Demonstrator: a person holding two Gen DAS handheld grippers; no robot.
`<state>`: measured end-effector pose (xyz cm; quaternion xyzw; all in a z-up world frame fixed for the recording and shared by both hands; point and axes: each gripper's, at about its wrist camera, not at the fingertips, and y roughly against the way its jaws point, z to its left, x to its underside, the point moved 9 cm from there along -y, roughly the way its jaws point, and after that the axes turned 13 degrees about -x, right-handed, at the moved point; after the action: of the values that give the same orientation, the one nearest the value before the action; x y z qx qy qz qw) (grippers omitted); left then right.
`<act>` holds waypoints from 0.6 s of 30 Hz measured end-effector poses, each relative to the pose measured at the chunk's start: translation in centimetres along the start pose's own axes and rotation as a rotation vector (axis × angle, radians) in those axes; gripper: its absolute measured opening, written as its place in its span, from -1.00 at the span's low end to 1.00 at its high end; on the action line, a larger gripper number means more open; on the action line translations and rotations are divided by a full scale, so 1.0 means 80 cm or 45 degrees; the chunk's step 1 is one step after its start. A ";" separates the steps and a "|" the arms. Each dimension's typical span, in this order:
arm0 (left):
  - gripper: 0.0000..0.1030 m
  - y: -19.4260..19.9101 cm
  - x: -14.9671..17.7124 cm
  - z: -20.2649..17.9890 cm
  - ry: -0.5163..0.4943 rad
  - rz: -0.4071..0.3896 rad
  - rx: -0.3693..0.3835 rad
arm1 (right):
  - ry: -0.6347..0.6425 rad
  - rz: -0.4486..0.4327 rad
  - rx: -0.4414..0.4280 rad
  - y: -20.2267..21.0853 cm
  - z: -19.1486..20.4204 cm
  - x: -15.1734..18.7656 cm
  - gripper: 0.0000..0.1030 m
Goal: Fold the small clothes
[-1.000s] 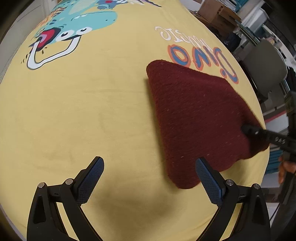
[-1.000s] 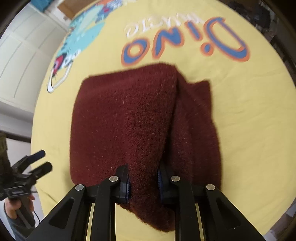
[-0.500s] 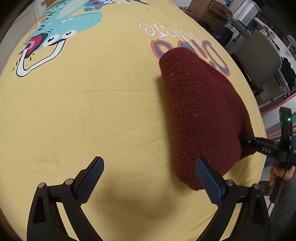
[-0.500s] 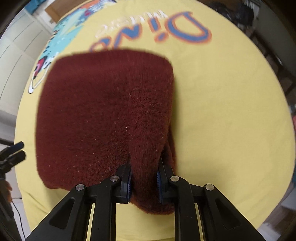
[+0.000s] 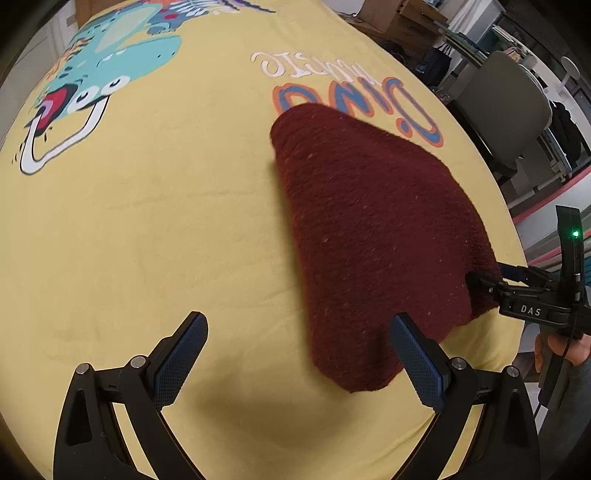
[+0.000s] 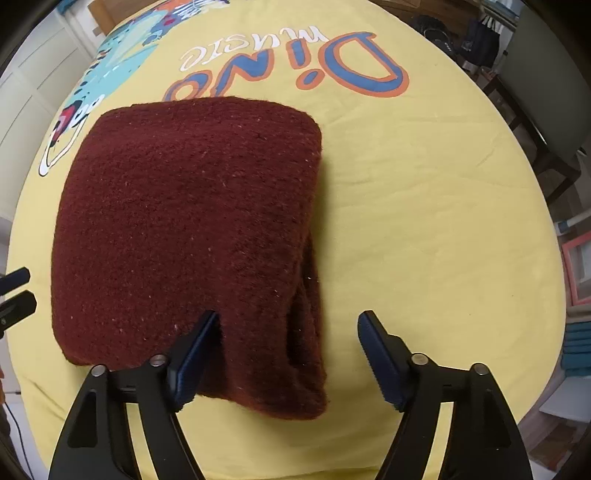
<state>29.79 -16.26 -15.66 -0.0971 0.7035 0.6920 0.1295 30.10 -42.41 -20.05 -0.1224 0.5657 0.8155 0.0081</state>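
Note:
A dark red knitted garment (image 6: pixel 192 229) lies folded on the yellow printed cloth (image 6: pixel 424 221). It also shows in the left wrist view (image 5: pixel 373 236), right of centre. My right gripper (image 6: pixel 286 349) is open, with the garment's near edge lying between its fingers and its left finger (image 6: pixel 192 354) touching the fabric. In the left wrist view the right gripper (image 5: pixel 524 291) sits at the garment's right edge. My left gripper (image 5: pixel 295 354) is open and empty over bare yellow cloth, just left of the garment's near corner.
The yellow cloth carries a teal dinosaur print (image 5: pixel 92 85) and blue-orange "Dino" lettering (image 6: pixel 332 70). A grey chair (image 5: pixel 506 107) and cardboard boxes (image 5: pixel 399 18) stand beyond the table's far right edge. White cupboards (image 6: pixel 33 85) are at the left.
My right gripper has opened and let go of the garment, which has been folded over and now lies flat. My left gripper stayed open, barely moving.

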 end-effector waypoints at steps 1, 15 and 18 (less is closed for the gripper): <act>0.89 0.001 -0.004 -0.002 -0.003 -0.002 -0.001 | -0.002 0.000 -0.002 -0.001 0.002 -0.003 0.55; 0.89 -0.062 -0.045 -0.046 0.003 0.116 0.040 | 0.033 -0.053 -0.133 0.009 0.038 -0.049 0.98; 0.92 -0.080 -0.035 -0.048 -0.022 0.119 0.015 | 0.063 0.027 -0.116 -0.029 0.037 -0.043 0.98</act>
<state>34.23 -20.35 -20.78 -0.0576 0.7102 0.6940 0.1036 33.25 -38.39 -20.49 -0.1368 0.5291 0.8372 -0.0200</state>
